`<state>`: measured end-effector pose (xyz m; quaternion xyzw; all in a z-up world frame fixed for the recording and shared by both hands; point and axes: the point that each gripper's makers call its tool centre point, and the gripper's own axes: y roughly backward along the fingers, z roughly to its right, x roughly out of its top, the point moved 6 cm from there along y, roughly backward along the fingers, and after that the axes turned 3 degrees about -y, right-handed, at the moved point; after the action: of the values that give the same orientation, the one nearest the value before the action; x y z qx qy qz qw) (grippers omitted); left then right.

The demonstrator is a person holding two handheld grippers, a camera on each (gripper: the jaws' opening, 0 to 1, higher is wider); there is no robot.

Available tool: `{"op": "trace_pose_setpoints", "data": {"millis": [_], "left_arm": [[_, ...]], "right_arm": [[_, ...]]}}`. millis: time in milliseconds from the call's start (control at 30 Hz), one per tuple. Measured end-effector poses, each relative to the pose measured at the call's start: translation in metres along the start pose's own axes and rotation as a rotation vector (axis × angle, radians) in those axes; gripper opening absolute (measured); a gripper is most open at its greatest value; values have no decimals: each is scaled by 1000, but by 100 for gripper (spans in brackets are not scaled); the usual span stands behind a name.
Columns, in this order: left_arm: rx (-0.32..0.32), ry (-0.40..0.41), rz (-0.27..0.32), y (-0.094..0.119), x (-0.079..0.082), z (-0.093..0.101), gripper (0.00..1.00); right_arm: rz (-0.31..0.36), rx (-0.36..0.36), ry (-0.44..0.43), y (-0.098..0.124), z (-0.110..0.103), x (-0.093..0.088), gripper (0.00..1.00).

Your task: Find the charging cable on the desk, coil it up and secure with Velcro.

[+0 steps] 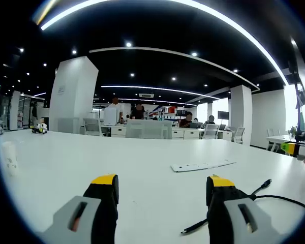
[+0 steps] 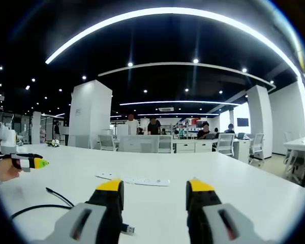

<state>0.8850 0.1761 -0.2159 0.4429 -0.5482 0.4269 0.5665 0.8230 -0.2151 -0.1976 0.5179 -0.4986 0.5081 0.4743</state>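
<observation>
Cable (image 1: pixel 274 198) is seen as a thin black line lying loose on the white worktop (image 1: pixel 142 168), uncoiled. In the left gripper view it lies to the right of the left hand-held gripper (image 1: pixel 162 190): one plug end points up and away near the far side, a loop runs toward the right edge of the picture, and another end passes just beside the right jaw, low in the picture. In the right gripper view the same cable (image 2: pixel 46 201) lies to the left of the right hand-held gripper (image 2: pixel 155 195), and a plug is seen just beside the left jaw, near the close edge of the worktop. Both hand-held grippers are held wide apart and nothing is between the jaws. The cable is therefore placed between the two hands, and its long axis runs roughly across, from one hand toward the other. Which hand is nearer cannot be told with certainty; each has one end close to its inner jaw. A flat white strip (image 1: pixel 203 165) lies farther back on the worktop; whether it is the Velcro cannot be told. The coiling is judged not yet begun; a turn inward by either hand would be needed first.
</observation>
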Motion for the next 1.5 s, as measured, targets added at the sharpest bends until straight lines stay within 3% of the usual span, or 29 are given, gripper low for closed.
{"op": "trace_pose_setpoints", "data": {"millis": [533,833,1167,1267,1367,1500], "left_arm": [[-7,-5,-8,6,-1,1,70],[-38,-25,-15,25,1,3,70],[-86,-40,17,55,10,10,70],[-98,-48,23,69,9,11,71],[-158,4,15,83,8,19,71],[-159,-14,28,103,7,23,71]], "right_arm": [[-11,3,-5,10,4,-1,49],[-30,22,-11,27,6,-2,50],[-7,65,-17,54,5,8,50],[10,74,-10,68,7,11,51],[27,71,11,78,9,14,51],[48,55,34,92,14,17,51]]}}
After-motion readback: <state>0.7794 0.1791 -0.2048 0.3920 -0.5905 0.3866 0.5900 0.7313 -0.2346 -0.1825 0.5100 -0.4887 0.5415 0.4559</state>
